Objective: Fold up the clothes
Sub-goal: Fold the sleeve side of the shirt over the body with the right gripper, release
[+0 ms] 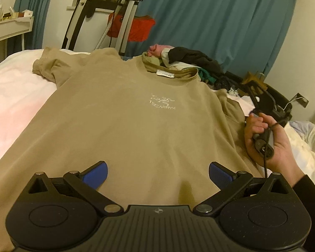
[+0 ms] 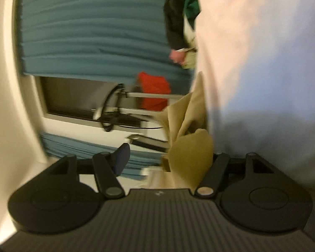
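A tan T-shirt (image 1: 136, 115) lies flat on the bed (image 1: 14, 96), clothes pile (image 1: 189, 61) beyond its collar. Left gripper (image 1: 157, 174) gapes empty above its hem; right gripper (image 2: 168, 159) half-closed around a sleeve fold, grip unclear.

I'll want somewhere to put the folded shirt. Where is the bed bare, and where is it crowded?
Free: the pale bedcover to the picture's left of the tan shirt, beside its bunched sleeve. Crowded: behind the collar and along the other side, where the clothes pile and the right gripper in the person's hand sit.
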Motion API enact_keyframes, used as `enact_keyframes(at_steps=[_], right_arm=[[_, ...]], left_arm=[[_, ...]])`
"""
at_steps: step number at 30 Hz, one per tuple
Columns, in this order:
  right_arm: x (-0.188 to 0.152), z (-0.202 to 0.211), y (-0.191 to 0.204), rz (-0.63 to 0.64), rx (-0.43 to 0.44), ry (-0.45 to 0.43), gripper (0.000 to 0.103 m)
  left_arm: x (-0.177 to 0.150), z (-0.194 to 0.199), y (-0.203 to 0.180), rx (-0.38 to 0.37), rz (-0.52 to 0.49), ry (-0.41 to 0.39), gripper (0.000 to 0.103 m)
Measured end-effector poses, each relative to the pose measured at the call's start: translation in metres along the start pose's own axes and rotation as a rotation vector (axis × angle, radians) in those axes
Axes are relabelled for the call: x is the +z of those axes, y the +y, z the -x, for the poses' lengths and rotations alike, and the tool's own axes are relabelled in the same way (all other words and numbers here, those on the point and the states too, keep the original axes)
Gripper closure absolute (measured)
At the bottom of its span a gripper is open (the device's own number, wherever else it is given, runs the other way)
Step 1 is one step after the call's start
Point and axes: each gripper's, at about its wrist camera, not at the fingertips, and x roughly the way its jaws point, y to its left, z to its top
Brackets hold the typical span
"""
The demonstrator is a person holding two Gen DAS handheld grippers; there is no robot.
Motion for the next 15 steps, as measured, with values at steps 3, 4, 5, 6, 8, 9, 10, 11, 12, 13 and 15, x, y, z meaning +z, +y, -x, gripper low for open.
enact_keyframes(at_steps=[3,4,5,6,8,9,10,11,12,13,15], right_arm=[[0.002,0.003,0.011,0.054,-0.006,-0.03,0.09],[0.002,0.003,0.014,0.072,-0.008,-0.041,0.09],[0.003,0.009,0.021,0.095,-0.012,-0.065,0.09],[0.005,0.016,0.029,0.122,-0.018,-0.099,0.09],[0.008,0.032,0.042,0.168,-0.039,-0.174,0.09],[0.008,0.039,0.045,0.185,-0.06,-0.22,0.09],[0.009,0.047,0.049,0.201,-0.08,-0.267,0.09],[0.009,0.055,0.052,0.218,-0.101,-0.313,0.09],[0.009,0.064,0.051,0.219,-0.12,-0.359,0.089],[0.009,0.073,0.048,0.212,-0.139,-0.405,0.089],[0.009,0.09,0.04,0.184,-0.195,-0.492,0.088]], left_arm=[[0.002,-0.001,0.003,-0.01,0.024,-0.003,0.0],[0.003,-0.001,0.004,-0.012,0.033,-0.004,0.0],[0.004,-0.001,0.005,-0.013,0.038,-0.005,0.0],[0.005,0.0,0.006,-0.012,0.043,-0.006,0.0],[0.006,0.0,0.008,-0.01,0.051,-0.006,0.0],[0.006,0.002,0.009,-0.01,0.053,-0.008,0.0],[0.006,0.003,0.009,-0.01,0.055,-0.01,0.0],[0.006,0.004,0.009,-0.01,0.057,-0.011,0.0],[0.006,0.005,0.01,-0.01,0.059,-0.013,0.0],[0.007,0.006,0.01,-0.011,0.061,-0.015,0.0],[0.007,0.01,0.01,-0.014,0.057,-0.023,0.0]])
